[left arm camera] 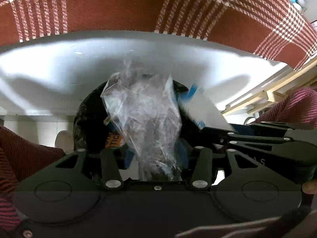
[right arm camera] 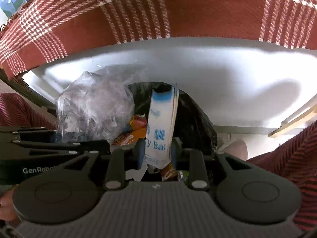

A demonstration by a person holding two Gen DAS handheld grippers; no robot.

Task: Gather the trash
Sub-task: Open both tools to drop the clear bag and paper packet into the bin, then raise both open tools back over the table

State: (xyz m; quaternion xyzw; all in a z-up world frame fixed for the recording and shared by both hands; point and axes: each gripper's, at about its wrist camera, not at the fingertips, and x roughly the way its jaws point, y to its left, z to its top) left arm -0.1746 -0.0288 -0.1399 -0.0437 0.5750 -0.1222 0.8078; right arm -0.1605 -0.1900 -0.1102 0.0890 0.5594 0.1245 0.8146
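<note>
A black-lined trash bin (left arm camera: pixel 89 119) (right arm camera: pixel 196 115) sits below both grippers, with orange wrappers (right arm camera: pixel 136 128) inside. A crumpled clear plastic bag (left arm camera: pixel 144 115) (right arm camera: pixel 93 107) hangs over the bin's mouth between the fingers of my left gripper (left arm camera: pixel 156 152). The jaws stand apart, with a gap showing beside the left blue pad (left arm camera: pixel 128 157). A white bag with blue print (right arm camera: pixel 160 123) (left arm camera: pixel 200 103) stands upright between the blue pads of my right gripper (right arm camera: pixel 157 152). Those jaws are parted too, and the bag's top is blurred.
A white table top (left arm camera: pixel 59 69) (right arm camera: pixel 227 79) runs behind the bin, under a red and white plaid cloth (left arm camera: pixel 118 10) (right arm camera: pixel 198 13). Striped red sleeves (left arm camera: pixel 21 154) (right arm camera: pixel 287 158) flank the grippers. A wooden frame (left arm camera: pixel 267 95) lies to the right.
</note>
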